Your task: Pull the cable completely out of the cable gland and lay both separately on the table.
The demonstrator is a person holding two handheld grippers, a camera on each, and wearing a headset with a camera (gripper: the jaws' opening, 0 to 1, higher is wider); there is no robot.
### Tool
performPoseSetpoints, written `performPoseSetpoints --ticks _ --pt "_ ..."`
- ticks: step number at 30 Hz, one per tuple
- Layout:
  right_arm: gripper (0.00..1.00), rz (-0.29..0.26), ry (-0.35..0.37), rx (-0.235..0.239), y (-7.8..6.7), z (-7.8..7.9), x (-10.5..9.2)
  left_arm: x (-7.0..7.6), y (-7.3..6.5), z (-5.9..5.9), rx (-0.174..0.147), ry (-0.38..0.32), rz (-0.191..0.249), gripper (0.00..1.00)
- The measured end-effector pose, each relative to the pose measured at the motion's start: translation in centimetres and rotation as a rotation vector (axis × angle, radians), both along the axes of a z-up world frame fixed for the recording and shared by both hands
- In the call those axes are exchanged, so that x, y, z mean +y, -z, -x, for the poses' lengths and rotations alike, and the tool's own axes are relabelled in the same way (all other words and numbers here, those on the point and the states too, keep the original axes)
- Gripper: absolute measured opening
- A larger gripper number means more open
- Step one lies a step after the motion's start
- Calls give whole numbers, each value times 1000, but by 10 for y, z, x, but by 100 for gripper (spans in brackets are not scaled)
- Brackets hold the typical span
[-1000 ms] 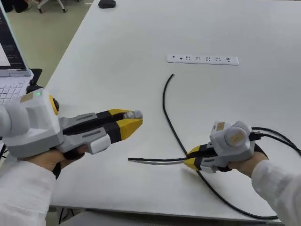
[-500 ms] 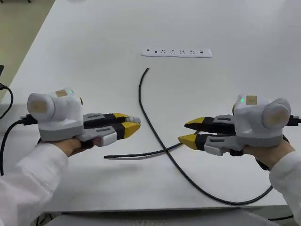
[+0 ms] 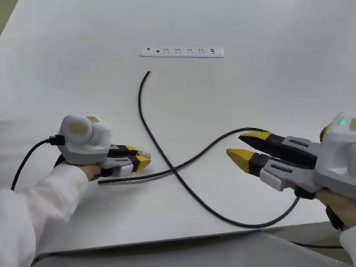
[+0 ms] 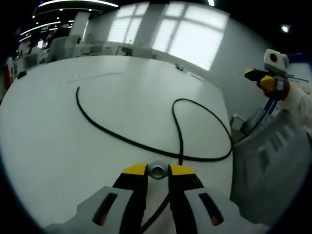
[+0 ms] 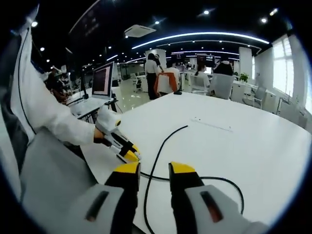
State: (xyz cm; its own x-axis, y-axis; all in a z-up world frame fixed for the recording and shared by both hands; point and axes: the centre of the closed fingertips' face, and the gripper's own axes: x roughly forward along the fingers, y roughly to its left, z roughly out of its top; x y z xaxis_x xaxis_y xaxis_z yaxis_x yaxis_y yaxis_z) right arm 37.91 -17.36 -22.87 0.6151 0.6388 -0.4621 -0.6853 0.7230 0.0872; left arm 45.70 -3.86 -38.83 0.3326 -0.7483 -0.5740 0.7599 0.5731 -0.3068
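Left gripper (image 3: 142, 159) has come down to the table (image 3: 261, 83) at 9 o'clock, jaws pinched on the cable gland (image 4: 157, 170). Right gripper (image 3: 240, 144) has let go and lifted off at 3 o'clock, jaws wide. The cable (image 3: 140, 108) lies loose, apparently free of the gland, with one end running under my left jaws. I judge the gland must land clear of it. The power strip (image 3: 182, 52) sits at 12 o'clock, well apart.
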Motion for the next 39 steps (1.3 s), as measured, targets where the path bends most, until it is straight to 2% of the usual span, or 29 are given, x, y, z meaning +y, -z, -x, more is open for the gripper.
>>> performPoseSetpoints --ticks 1,2,4,9,10,11,15,19,21,24,27,29,32,35,37,39 --pt "24 14 -6 10 3 2 -1 1 5 -2 -9 -3 -24 17" --pt "24 38 -3 14 5 3 -4 1 7 -2 -6 -5 -26 17" --pt "25 42 7 21 7 2 -8 0 10 -3 1 -10 -22 17" --pt "24 8 57 21 4 -7 -15 -1 20 -1 0 -14 -40 17" --pt "24 9 61 20 4 -8 -16 -4 17 -3 -30 -11 -17 17" --pt "24 10 65 19 4 -10 -17 -3 20 -3 -8 -30 -26 17" --pt "24 6 74 22 6 -15 -21 -4 18 -5 -35 -34 -22 17" --pt "24 4 84 29 10 -17 -25 -4 17 -6 -32 -51 -14 17" --pt "24 2 89 33 11 -17 -26 -3 18 -6 -20 -60 -14 17" --pt "24 -2 92 40 12 -16 -27 -3 17 -3 -23 -49 -30 18" --pt "25 -3 93 44 14 -15 -29 0 14 -1 -22 -53 -39 23" --pt "25 -7 90 47 14 -14 -30 3 6 0 -27 -67 -29 25" --pt "29 -9 77 75 18 -10 -31 9 -13 -2 -46 -96 -2 28" --pt "36 11 88 99 22 -7 -40 23 -47 -5 -79 -159 49 36" --pt "42 10 100 118 24 -4 -46 32 -63 0 -64 -176 69 44" --pt "45 20 118 122 25 -1 -55 44 -84 7 -71 -183 72 53"
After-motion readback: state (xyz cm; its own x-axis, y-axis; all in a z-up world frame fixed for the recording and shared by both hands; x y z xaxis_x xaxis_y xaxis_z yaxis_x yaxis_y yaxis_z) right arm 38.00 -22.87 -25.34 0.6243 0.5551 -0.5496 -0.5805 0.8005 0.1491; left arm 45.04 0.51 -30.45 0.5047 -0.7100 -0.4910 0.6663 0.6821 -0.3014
